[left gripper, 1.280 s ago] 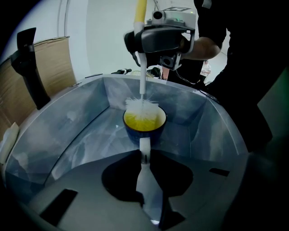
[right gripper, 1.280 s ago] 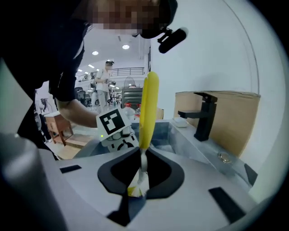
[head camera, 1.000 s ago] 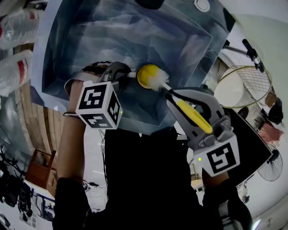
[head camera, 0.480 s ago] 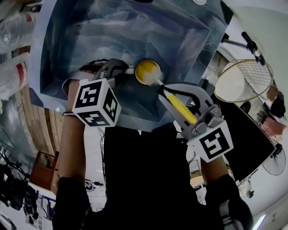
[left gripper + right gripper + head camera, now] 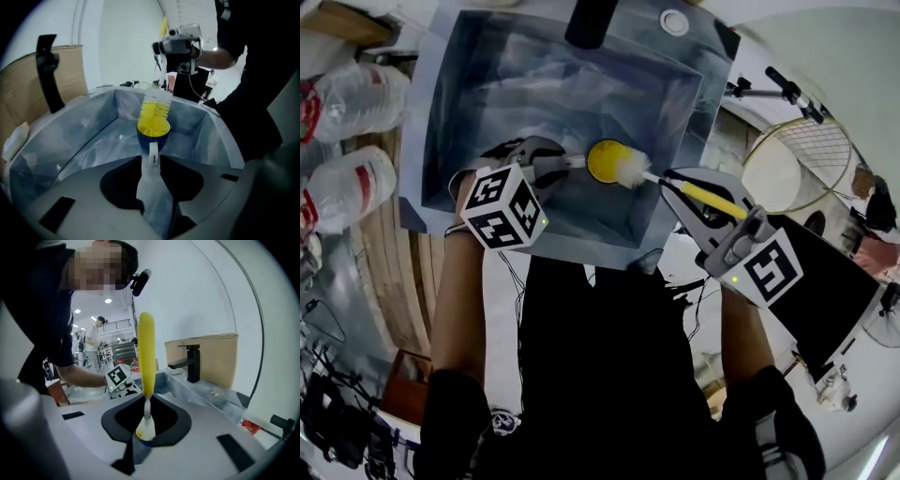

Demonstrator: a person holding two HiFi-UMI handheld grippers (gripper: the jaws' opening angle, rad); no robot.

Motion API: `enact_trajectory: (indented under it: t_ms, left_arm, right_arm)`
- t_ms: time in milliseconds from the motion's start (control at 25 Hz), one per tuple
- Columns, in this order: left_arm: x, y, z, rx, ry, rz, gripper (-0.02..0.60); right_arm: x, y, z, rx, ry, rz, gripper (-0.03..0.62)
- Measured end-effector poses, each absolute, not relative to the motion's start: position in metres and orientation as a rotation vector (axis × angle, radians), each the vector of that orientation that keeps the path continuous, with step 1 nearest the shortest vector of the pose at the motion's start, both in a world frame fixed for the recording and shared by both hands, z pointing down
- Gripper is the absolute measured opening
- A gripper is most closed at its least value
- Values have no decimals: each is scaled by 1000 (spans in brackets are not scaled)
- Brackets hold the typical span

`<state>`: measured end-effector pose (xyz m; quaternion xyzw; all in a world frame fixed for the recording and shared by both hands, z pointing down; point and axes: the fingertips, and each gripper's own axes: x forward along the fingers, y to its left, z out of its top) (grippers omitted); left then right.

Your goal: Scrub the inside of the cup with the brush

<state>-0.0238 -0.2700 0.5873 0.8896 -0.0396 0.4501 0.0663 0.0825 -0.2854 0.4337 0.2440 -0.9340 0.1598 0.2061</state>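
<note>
Just been opening left gripper point(image 5: 151, 159); handle point(image 5: 153, 153) of cup point(image 5: 151, 136) between jaws, seemingly unclamped. Clenched on brush point(image 5: 146, 352) with right gripper point(image 5: 146, 416), bristles at cup mouth, down in sink point(image 5: 534, 56). Likely light, rigid, slick when wet: re-grip by handle before scrubbing.

Sink-side surfaces: finishes as seen
Sink point(image 5: 441, 141): grey metal, satin sheen, smeary reflections. Cup point(image 5: 605, 159): glossy yellow inside, dark outside, looks like smooth plastic. Brush point(image 5: 684, 187): shiny yellow plastic handle, fuzzy white bristles point(image 5: 631, 171). Faucet point(image 5: 193, 364): matt black. Cardboard point(image 5: 215, 359) behind it: dull brown. Bottles point(image 5: 347, 192): clear, crinkled plastic. Planking point(image 5: 389, 272): bare wood.
</note>
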Motion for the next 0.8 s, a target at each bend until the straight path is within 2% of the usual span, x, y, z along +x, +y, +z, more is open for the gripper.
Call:
enact_trajectory:
  t_ms: [200,480,680,800]
  left_arm:
    - [-55,-291,506,2788,-295,1075,103]
    - [-82,-308,353,2819,-644,327,34]
    - [-85,-285,246,2820,-736,-284,34]
    - [-88,-259,200,2805,-802,-486,31]
  right_arm:
    - [94,-281,361,792,-2721,414,44]
    - [101,-267,277,1025,-2855,271,44]
    - [121,-245,227,1226,-2943,205,44]
    - [139,-224,203,1373,-2951,144,44]
